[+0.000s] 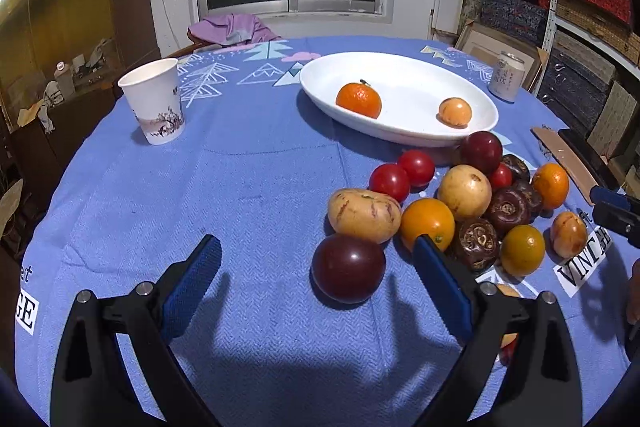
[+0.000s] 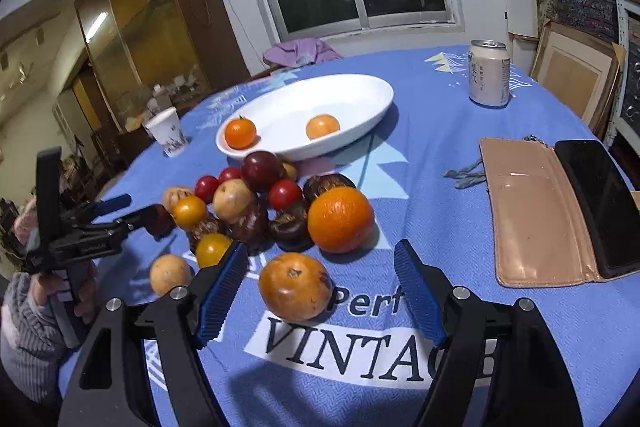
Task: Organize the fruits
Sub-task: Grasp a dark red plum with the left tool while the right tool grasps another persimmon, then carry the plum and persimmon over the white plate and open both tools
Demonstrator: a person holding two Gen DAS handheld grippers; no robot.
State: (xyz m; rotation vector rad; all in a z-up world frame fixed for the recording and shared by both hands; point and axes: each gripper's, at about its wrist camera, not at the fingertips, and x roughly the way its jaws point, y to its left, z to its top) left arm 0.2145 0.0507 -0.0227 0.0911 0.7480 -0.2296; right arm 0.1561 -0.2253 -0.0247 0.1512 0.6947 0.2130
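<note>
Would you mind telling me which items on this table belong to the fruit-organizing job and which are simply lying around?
Part of the job:
- white dish, already holding a tangerine and a small yellow-orange fruit
- fruit pile on the cloth
- dark plum nearest the left gripper

Just lying about:
- paper cup
- drink can
- wallet
- phone

Both grippers (left point(image 1: 316, 263), right point(image 2: 320, 267)) gape empty.

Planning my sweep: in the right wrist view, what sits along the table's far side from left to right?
Paper cup → white dish → can.
</note>
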